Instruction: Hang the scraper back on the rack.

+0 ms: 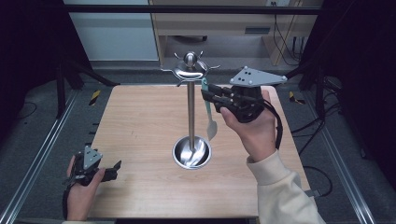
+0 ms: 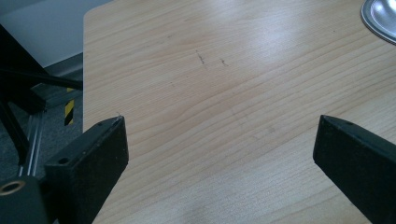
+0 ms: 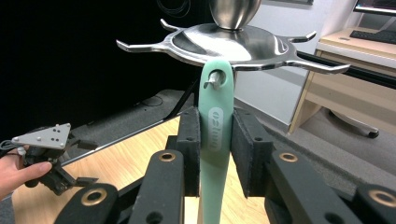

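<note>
Nearest to me, my left claw [image 1: 113, 167] rests at the near left corner of the table [image 1: 140, 121], its two black, blocky jaws spread wide over bare, pale wood grain with nothing between them. That half of the table is open room, running out to a rounded far corner and straight edges.

Farther in, my right claw [image 3: 215, 156] is raised and clamped on the mint-green utensil [image 3: 215, 140], foam-faced pads pressing its flat, smooth handle from both sides. The handle stands upright between the jaws; its rounded top has a hole that sits on one hook of the steel rack [image 3: 233, 44]. In the high view the utensil's pale blade hangs down beside the pole, close to it, above the base.

The rack is polished metal: a dished round base [image 1: 191, 153] mid-table, a slim pole, a domed disc with thin upturned hooks around its rim, and a ball knob on top.
</note>
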A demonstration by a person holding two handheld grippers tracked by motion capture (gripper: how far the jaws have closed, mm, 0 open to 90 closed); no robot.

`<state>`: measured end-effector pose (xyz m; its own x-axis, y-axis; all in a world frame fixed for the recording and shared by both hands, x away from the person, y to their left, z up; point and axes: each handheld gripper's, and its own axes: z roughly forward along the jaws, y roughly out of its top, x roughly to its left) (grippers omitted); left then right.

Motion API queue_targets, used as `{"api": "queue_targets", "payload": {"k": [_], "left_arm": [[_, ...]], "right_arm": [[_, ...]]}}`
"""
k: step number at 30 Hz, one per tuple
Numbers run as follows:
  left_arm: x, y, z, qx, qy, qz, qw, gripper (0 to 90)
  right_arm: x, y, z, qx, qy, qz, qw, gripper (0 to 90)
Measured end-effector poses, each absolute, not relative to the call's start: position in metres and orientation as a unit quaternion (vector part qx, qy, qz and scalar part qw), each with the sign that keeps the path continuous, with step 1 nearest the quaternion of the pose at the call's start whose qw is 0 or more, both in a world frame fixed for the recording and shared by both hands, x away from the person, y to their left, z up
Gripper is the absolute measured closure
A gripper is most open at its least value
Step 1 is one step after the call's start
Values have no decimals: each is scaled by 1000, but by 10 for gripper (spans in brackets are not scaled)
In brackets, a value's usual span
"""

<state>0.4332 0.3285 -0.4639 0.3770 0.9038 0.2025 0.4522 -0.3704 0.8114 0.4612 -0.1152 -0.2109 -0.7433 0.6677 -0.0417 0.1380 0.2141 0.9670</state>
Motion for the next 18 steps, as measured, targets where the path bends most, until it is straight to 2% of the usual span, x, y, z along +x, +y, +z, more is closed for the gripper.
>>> {"api": "queue_targets", "payload": {"k": [9, 14, 18], "left_arm": [[433, 331, -465, 756, 453, 334, 335, 31], [434, 329, -465, 757, 453, 334, 334, 31], [434, 330, -466, 758, 453, 333, 332, 31]], "right_arm": [[462, -115, -213, 268, 744, 566, 234, 723], [461, -120, -216, 274, 746, 558, 239, 632], [459, -127, -219, 283, 745, 550, 252, 496]]}}
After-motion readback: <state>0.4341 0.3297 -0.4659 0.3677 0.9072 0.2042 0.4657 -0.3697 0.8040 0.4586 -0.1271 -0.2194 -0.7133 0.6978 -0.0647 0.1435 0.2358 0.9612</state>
